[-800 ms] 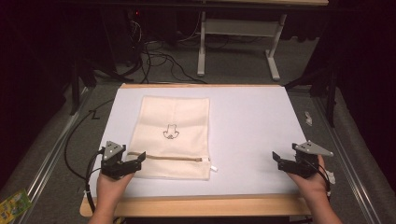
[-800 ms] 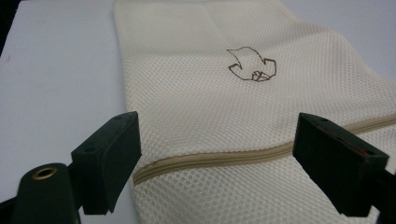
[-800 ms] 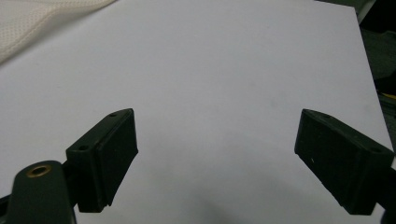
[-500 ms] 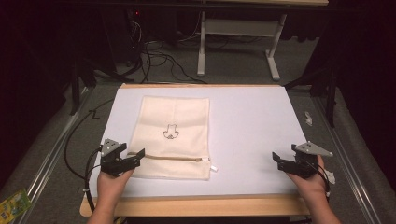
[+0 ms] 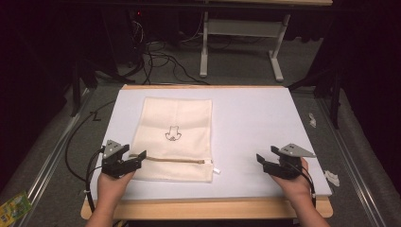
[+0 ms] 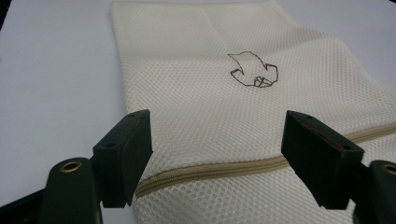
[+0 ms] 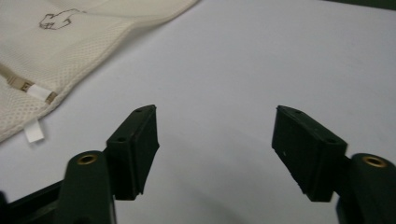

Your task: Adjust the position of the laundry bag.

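A cream mesh laundry bag (image 5: 174,137) lies flat on a smooth white mat (image 5: 255,123) that covers a wooden table (image 5: 208,209). The bag is a tall rectangle, left of the table's centre. Its fabric is a fine honeycomb netting with soft fold creases, and a small dark outline emblem (image 5: 173,134) is stitched near its middle. A tan zipper (image 5: 175,160) runs straight across the bag close to its near edge, ending at the right in a small white pull tab (image 5: 215,170).

The left gripper (image 5: 137,161), black and blocky, is held in a hand at the bag's near left corner. In the left gripper view its two square-ended black jaws stand wide apart, unclenched, one at each side of the zipper's (image 6: 210,169) left end, with mesh (image 6: 219,112) between them and nothing pinched.

The right gripper (image 5: 260,163), topped by a grey three-cornered plate, is held in the other hand over bare mat at the near right, well apart from the bag. In the right gripper view its jaws are likewise spread and hold nothing; between them is plain white mat (image 7: 261,70), and the bag's (image 7: 70,51) corner with the pull tab (image 7: 33,130) lies off to the upper left.

Beyond the table, grey carpet (image 5: 236,66) carries tangled black cables (image 5: 156,59) and a white metal table frame (image 5: 241,38).
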